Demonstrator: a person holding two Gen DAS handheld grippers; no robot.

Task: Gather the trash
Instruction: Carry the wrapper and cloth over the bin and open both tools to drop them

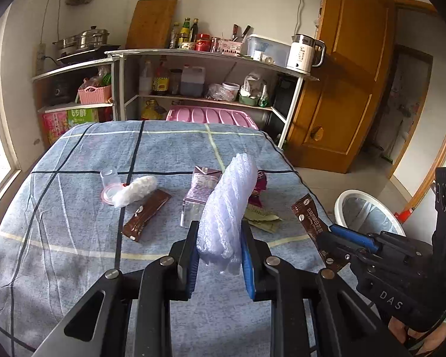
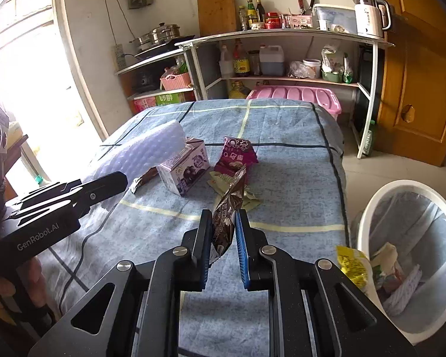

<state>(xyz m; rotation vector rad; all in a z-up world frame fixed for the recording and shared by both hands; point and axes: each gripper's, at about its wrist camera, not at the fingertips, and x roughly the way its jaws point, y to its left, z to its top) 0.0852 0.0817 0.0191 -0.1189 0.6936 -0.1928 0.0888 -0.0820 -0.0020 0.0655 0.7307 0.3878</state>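
My left gripper (image 1: 220, 235) is shut on a white foam wrap (image 1: 229, 205), held above the blue checked table (image 1: 74, 253); the wrap also shows in the right wrist view (image 2: 151, 151). My right gripper (image 2: 223, 226) is shut on a brown coffee sachet (image 2: 227, 205), also seen in the left wrist view (image 1: 310, 220). On the table lie a purple milk carton (image 2: 184, 169), a magenta snack wrapper (image 2: 238, 154), a green wrapper (image 1: 261, 215), another brown sachet (image 1: 145, 214), a foam net (image 1: 136, 190) and a clear cup (image 1: 110, 178).
A white trash bin (image 2: 413, 255) lined with a bag stands on the floor right of the table, holding several wrappers. Behind the table stand a pink lidded box (image 2: 297, 95), kitchen shelves (image 2: 282, 59) and a wooden door (image 2: 416, 59).
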